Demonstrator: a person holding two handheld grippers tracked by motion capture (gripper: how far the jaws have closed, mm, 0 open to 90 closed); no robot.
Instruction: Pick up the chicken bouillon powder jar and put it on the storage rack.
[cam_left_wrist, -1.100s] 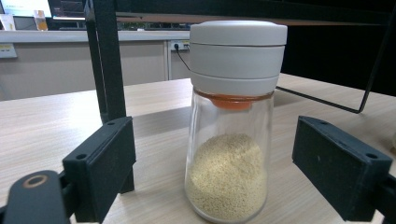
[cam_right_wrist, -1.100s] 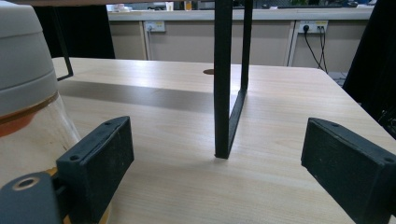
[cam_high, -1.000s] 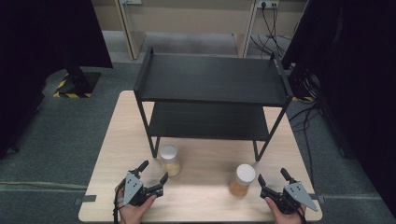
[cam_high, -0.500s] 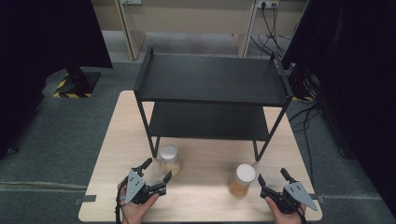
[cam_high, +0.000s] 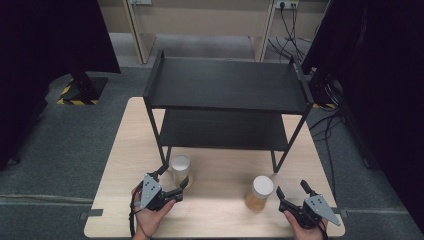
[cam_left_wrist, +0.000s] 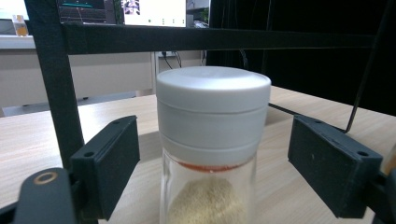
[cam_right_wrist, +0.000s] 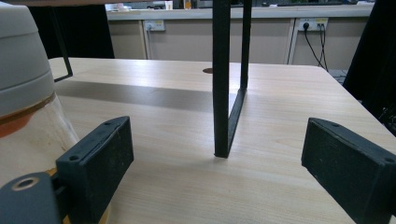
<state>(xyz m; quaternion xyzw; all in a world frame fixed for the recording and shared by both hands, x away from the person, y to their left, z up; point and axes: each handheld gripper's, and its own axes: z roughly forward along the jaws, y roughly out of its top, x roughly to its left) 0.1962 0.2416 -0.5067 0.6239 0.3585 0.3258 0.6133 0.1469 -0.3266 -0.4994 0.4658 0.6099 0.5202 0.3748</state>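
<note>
Two white-lidded jars on the table (cam_high: 120, 150) before the black shelf (cam_high: 225, 85): left jar (cam_high: 180, 169) between the closing, not yet touching left gripper (cam_high: 172, 181) jaws; right jar (cam_high: 260, 192) beside the wide-open, empty right gripper (cam_high: 292, 189).

High view: overhead, facing forward and down over the surface (cam_high: 220, 210). Gripper views: low, level, close. Left jar (cam_high: 180, 167) (cam_left_wrist: 212, 140) shared with left gripper view; rack (cam_high: 227, 85) (cam_right_wrist: 226, 79) shared with right.
</note>
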